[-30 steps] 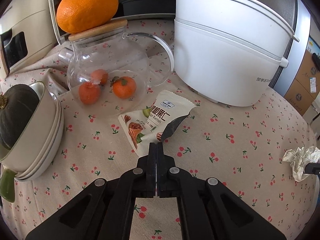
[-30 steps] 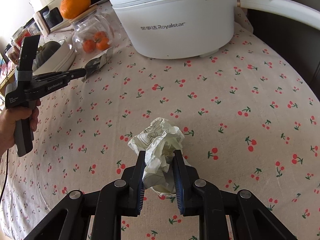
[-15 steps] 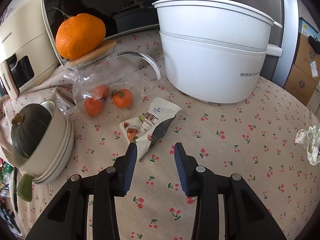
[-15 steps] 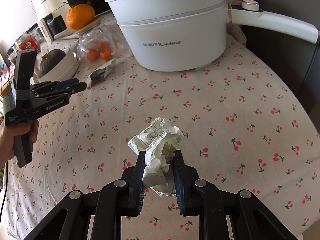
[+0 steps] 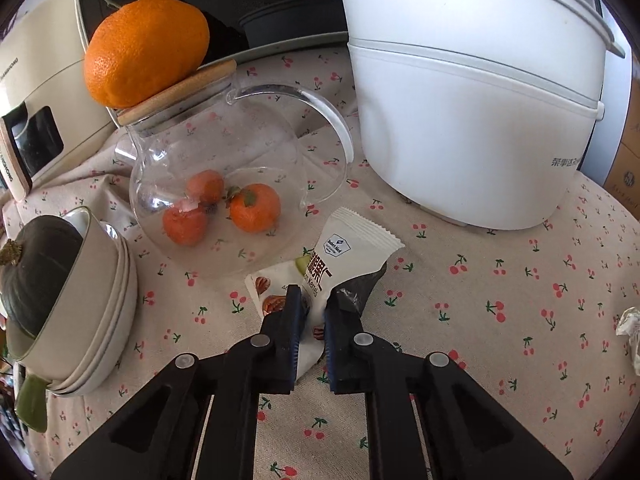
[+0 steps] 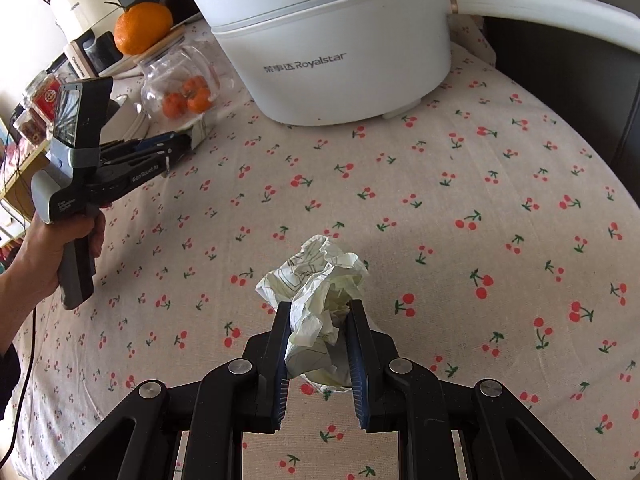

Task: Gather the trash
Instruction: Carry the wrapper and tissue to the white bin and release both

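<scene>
Cherry-print tablecloth (image 6: 460,208) fills both views. At lower centre of the left wrist view, the left gripper (image 5: 311,312) is closing its jaws on a white snack wrapper (image 5: 344,252) lying below a glass teapot (image 5: 218,184). At lower centre of the right wrist view, the right gripper (image 6: 318,336) clenches a crumpled paper ball (image 6: 316,300).

White pot (image 5: 472,120) beside glass teapot (image 5: 216,184) topped by an orange (image 5: 146,50).
</scene>
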Motion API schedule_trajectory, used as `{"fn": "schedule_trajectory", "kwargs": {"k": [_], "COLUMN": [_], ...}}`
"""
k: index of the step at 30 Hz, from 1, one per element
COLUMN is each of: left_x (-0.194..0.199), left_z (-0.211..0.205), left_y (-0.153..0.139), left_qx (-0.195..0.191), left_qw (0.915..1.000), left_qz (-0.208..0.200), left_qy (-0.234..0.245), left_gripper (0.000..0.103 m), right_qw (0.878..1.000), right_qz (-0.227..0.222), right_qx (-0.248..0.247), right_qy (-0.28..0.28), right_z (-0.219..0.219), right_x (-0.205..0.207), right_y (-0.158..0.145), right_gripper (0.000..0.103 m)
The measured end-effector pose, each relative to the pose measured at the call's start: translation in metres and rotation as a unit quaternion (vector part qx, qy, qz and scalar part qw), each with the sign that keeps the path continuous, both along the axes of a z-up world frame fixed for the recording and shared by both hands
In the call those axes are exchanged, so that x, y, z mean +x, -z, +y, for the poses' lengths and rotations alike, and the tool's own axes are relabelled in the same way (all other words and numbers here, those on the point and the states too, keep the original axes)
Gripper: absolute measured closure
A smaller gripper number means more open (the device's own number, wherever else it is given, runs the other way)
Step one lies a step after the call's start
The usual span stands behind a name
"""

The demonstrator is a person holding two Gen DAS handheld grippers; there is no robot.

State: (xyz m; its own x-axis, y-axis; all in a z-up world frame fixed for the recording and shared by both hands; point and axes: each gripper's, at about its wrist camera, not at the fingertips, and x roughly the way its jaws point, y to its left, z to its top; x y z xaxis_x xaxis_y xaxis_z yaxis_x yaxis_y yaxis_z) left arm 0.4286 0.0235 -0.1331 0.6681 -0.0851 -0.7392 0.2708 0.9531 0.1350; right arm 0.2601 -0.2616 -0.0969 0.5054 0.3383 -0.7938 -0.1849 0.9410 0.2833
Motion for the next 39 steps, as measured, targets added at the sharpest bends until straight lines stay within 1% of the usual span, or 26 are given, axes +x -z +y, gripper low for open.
{"fn": "schedule_trajectory", "kwargs": {"k": [2, 6, 9, 15, 17, 19, 23, 29, 33, 35, 39], "left_x": [-0.009, -0.042, -0.073, -0.158, -0.189, -0.217, -0.269, -0.334, -0.359, -0.369, -0.381], "left_z": [0.002, 0.003, 0.001, -0.013, -0.022, -0.035, -0.069, -0.125, -0.165, -0.185, -0.218], "left_y": [-0.008, -0.032, -0.053, -0.092, -0.100, -0.104, -0.103, -0.082, -0.071, -0.067, -0.055], "left_qx": [-0.016, -0.041, -0.061, -0.112, -0.131, -0.141, -0.153, -0.196, -0.200, -0.192, -0.187], "left_qw": [0.9999, 0.9991, 0.9980, 0.9930, 0.9902, 0.9880, 0.9827, 0.9637, 0.9547, 0.9519, 0.9459], "left_qz": [0.004, 0.011, 0.013, 0.026, 0.033, 0.042, 0.069, 0.130, 0.153, 0.157, 0.169], "left_qy": [0.001, 0.009, 0.014, 0.028, 0.035, 0.048, 0.078, 0.126, 0.159, 0.180, 0.204], "left_gripper": [0.101, 0.102, 0.102, 0.102, 0.102, 0.102, 0.102, 0.102, 0.102, 0.101, 0.101], "right_qw": [1.000, 1.000, 1.000, 0.999, 0.998, 0.998, 0.995, 0.989, 0.984, 0.981, 0.974], "right_qz": [0.002, 0.008, 0.014, 0.014, 0.016, 0.020, 0.028, 0.059, 0.070, 0.073, 0.102], "right_qx": [-0.002, -0.013, -0.017, -0.039, -0.044, -0.039, -0.045, -0.054, -0.058, -0.061, -0.057], "right_qy": [0.003, 0.007, 0.014, 0.030, 0.039, 0.053, 0.082, 0.124, 0.155, 0.169, 0.195], "right_z": [-0.003, -0.007, -0.012, -0.019, -0.023, -0.030, -0.044, -0.073, -0.095, -0.106, -0.124], "right_x": [-0.001, -0.010, -0.021, -0.061, -0.077, -0.094, -0.129, -0.178, -0.206, -0.216, -0.222], "right_y": [0.000, -0.008, -0.020, -0.051, -0.060, -0.068, -0.081, -0.080, -0.070, -0.062, -0.046], "right_gripper": [0.081, 0.081, 0.081, 0.081, 0.081, 0.081, 0.081, 0.081, 0.081, 0.081, 0.081]}}
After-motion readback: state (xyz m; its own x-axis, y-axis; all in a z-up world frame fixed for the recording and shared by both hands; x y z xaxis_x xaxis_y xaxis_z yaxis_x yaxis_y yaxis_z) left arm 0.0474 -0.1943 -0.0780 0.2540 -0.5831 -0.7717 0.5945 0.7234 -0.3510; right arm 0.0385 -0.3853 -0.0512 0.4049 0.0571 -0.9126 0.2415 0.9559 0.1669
